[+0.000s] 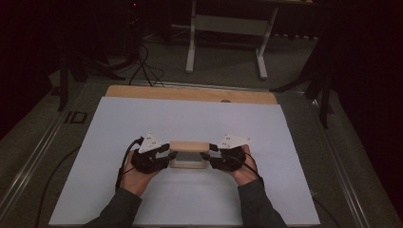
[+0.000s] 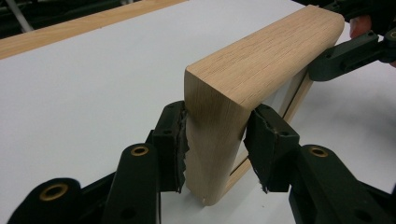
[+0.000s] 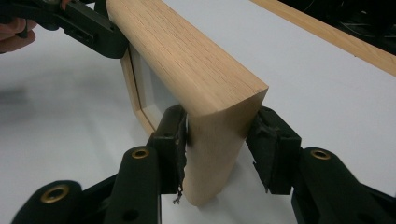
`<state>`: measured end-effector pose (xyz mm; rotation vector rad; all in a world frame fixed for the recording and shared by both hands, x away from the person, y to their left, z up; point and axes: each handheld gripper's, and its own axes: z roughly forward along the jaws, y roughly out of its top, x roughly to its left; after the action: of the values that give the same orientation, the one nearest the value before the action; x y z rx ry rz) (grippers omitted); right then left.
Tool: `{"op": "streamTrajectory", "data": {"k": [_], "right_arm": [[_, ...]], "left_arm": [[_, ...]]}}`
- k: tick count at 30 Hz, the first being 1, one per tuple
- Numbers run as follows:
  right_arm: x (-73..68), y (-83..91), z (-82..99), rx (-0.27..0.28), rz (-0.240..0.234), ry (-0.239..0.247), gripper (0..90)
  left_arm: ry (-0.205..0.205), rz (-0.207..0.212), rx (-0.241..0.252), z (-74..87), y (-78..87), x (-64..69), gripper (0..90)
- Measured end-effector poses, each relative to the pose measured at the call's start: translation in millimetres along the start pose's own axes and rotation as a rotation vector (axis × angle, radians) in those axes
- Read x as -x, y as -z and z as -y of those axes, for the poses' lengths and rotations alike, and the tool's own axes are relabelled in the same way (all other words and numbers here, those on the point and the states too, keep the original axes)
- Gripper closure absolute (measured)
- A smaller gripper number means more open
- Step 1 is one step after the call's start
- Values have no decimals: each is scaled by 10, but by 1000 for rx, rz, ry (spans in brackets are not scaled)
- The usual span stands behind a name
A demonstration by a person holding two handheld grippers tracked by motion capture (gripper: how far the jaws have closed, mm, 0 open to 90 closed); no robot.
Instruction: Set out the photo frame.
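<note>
High view: we hold a pale oak-wood frame (image 1: 189,147), a rounded upright rectangle with a light panel inside, standing near the middle of a white rectangular board (image 1: 142,118). The board covers a light wooden tabletop (image 1: 190,93) whose bare strip runs along the far edge. Our left gripper (image 1: 168,154) pinches the frame's left end, our right gripper (image 1: 207,155) its right end. Beyond the table lies a dim room with grey carpet (image 1: 223,71), a white-legged desk stand (image 1: 191,47) and black cables (image 1: 142,64) on the floor.

Left gripper view: our black jaws press on both faces of the frame's (image 2: 243,88) near upright, one pad (image 2: 175,140) flush against the wood. The frame's foot rests on the white board (image 2: 84,84), and the other gripper's jaw clamps the far end. The wooden table strip (image 2: 70,28) crosses the top.

Right gripper view: the jaws likewise pinch the near upright of the frame (image 3: 187,60), with the pad (image 3: 173,140) tight on it. White board (image 3: 327,93) lies all round, and the wooden edge (image 3: 336,35) crosses the upper right corner.
</note>
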<state>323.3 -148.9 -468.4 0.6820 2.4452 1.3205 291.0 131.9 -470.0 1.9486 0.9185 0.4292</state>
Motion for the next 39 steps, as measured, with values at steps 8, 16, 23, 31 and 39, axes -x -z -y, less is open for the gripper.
{"op": "streamTrajectory", "data": {"k": [8,16,23,31,39], "right_arm": [[45,-64,-30,-4,12,7,574],[84,-160,-88,-27,39,41,582],[132,-177,-72,-33,36,55,580],[158,-221,-116,-38,46,76,571],[157,-279,-200,-36,57,104,563]], "left_arm": [[-4,-18,6,-10,-43,-48,585],[-6,-44,3,15,-118,-158,667],[3,-35,12,13,-172,-160,616],[6,-34,13,-5,-208,-223,588],[19,-55,19,-15,-164,-297,610]]}}
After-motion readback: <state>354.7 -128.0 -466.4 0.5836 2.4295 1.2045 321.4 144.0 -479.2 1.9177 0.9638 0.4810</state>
